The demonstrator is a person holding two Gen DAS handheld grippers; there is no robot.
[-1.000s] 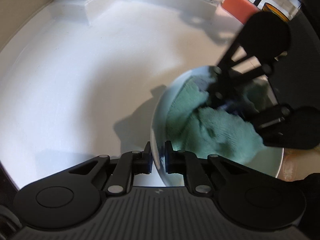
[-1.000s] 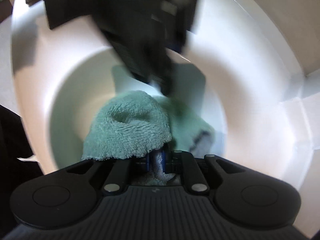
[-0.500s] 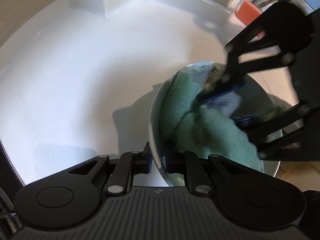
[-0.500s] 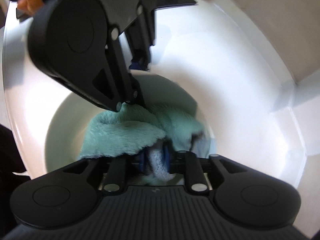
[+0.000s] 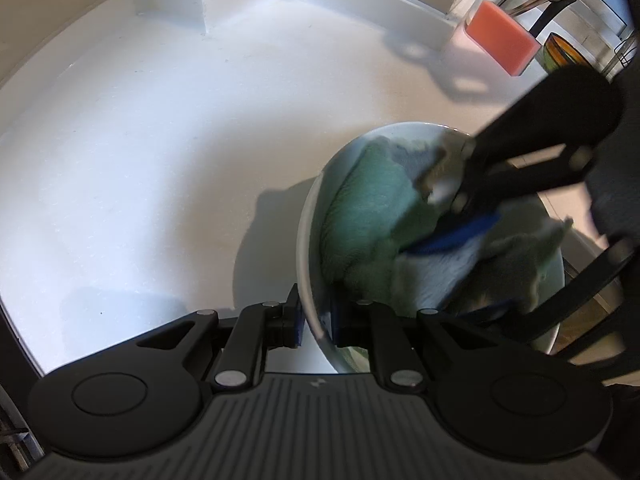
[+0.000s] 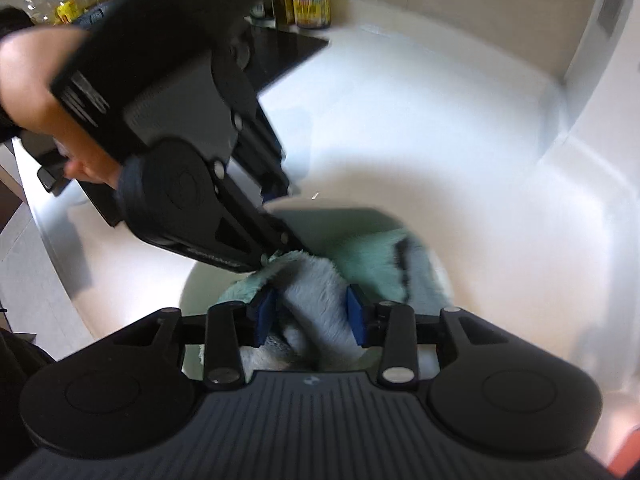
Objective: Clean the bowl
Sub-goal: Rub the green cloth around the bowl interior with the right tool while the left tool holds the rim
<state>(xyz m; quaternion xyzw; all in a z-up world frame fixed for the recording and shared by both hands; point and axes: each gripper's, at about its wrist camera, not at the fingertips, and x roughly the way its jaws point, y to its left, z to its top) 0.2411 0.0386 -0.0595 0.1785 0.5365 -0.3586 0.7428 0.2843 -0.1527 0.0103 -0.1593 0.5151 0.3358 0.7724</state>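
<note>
Since a second ago my right claw [image 6: 311, 314] has rolled and its jaws have just been opening: they were pinched tight on the cloth [image 5: 368, 216] and now stand apart with a grey-white fold of it bulging between the blue pads [image 6: 355, 312]. The fold brushes the pads, but I cannot tell whether they grip it, so I read that claw as open around the cloth. My left claw [image 5: 315, 320] has barely shifted; its jaws straddle the near rim of the bowl [image 5: 306, 248], one pad outside, one inside, and although they have eased a little wider they hold the wall between them. The white bowl sits on the white table [image 5: 160, 152], to the right of my left-wrist view and close under both claws, with the green cloth bunched inside against its left wall. In the right-wrist view the left claw [image 6: 276, 208] reaches down from the upper left, a hand [image 6: 36, 88] behind it, and the picture is blurred. Far right on the table stands an orange sponge [image 5: 500, 36]; bottles [image 6: 308, 0] stand at the far edge.
</note>
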